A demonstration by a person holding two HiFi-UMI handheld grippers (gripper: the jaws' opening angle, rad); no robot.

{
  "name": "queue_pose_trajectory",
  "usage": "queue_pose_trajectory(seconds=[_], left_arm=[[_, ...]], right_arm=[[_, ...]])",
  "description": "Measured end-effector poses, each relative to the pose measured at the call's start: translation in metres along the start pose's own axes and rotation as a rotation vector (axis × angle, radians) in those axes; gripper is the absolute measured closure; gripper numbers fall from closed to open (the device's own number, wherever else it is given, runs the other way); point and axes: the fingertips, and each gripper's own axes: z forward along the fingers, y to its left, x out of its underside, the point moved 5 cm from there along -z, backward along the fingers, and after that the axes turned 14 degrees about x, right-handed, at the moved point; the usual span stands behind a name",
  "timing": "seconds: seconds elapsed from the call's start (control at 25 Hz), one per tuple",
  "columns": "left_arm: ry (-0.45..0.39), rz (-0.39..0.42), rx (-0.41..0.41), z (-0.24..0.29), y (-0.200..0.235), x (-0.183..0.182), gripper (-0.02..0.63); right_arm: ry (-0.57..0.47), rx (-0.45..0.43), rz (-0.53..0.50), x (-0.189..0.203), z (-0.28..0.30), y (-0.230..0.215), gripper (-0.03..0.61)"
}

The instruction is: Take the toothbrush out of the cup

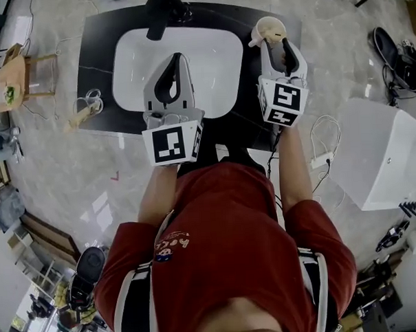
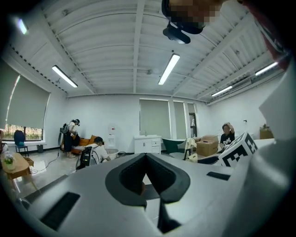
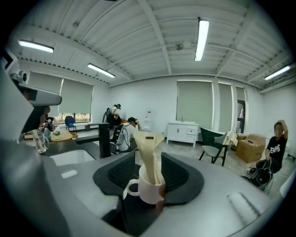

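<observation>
A white handled cup [image 1: 267, 30] stands on the dark counter [image 1: 97, 63] to the right of the sink. A tall cream-coloured toothbrush [image 3: 150, 150] sticks up out of the cup [image 3: 148, 189]. My right gripper [image 1: 279, 46] is open just short of the cup. In the right gripper view the cup sits in line with the gap of the right gripper [image 3: 148, 162], and neither pad touches it. My left gripper [image 1: 178, 58] hovers over the sink basin, shut with nothing in it. The left gripper [image 2: 146, 155] points level across the room.
A white sink [image 1: 131, 69] fills the counter's middle, with a black faucet [image 1: 161, 12] behind it. A clear glass [image 1: 91, 101] sits at the counter's left end. A white cabinet [image 1: 379, 154] stands right of me and a wooden stool [image 1: 11, 74] far left.
</observation>
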Motion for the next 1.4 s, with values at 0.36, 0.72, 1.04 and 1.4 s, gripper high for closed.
queue_pose_trajectory(seconds=[0.36,0.72,1.04,1.4], left_arm=[[0.043,-0.069,0.120,0.030,0.030,0.027,0.609],[0.018,-0.075,0.147,0.038,0.039,0.021,0.609],[-0.047,-0.023,0.071,0.013,0.016,0.001,0.609],[-0.096,0.027,-0.131,-0.050,-0.005,-0.026,0.609]], right_arm=[[0.022,0.192,-0.012,0.006,0.025,-0.001,0.502],[-0.070,0.228,-0.017,-0.038,0.000,-0.005,0.508],[-0.228,0.173,0.020,-0.082,-0.050,-0.021,0.509],[-0.345,-0.066,0.066,-0.111,-0.100,-0.004,0.509]])
